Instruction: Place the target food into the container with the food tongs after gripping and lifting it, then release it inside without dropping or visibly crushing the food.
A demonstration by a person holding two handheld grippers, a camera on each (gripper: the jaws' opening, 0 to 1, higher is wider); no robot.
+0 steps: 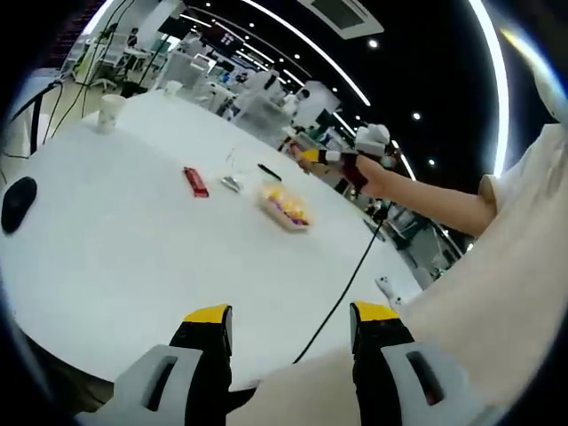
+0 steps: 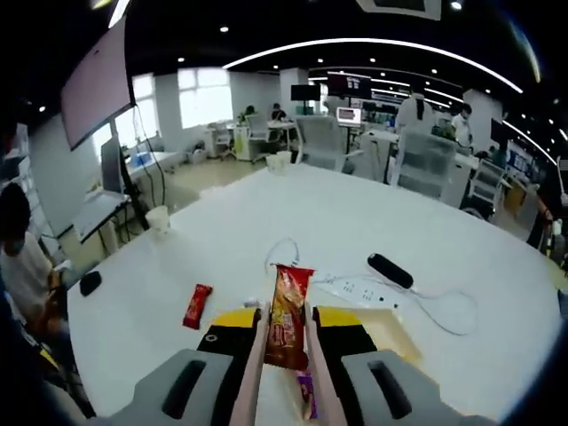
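Red snack packet (image 2: pixel 286 318) was pinched in tongs (image 2: pixel 251 373) above container (image 2: pixel 390 333), your right gripper (image 2: pixel 284 342) squeezing them; overtightening risked crushing. Left gripper (image 1: pixel 291 321) jaws apart.

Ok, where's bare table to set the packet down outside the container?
Free: the broad stretch between red bar and black mouse, and the far side beyond the power strip. Crowded: around the container, by the tongs, power strip and its cable.

Print on the red snack packet (image 2: pixel 286 318) and distant monitors is too blurred to read.
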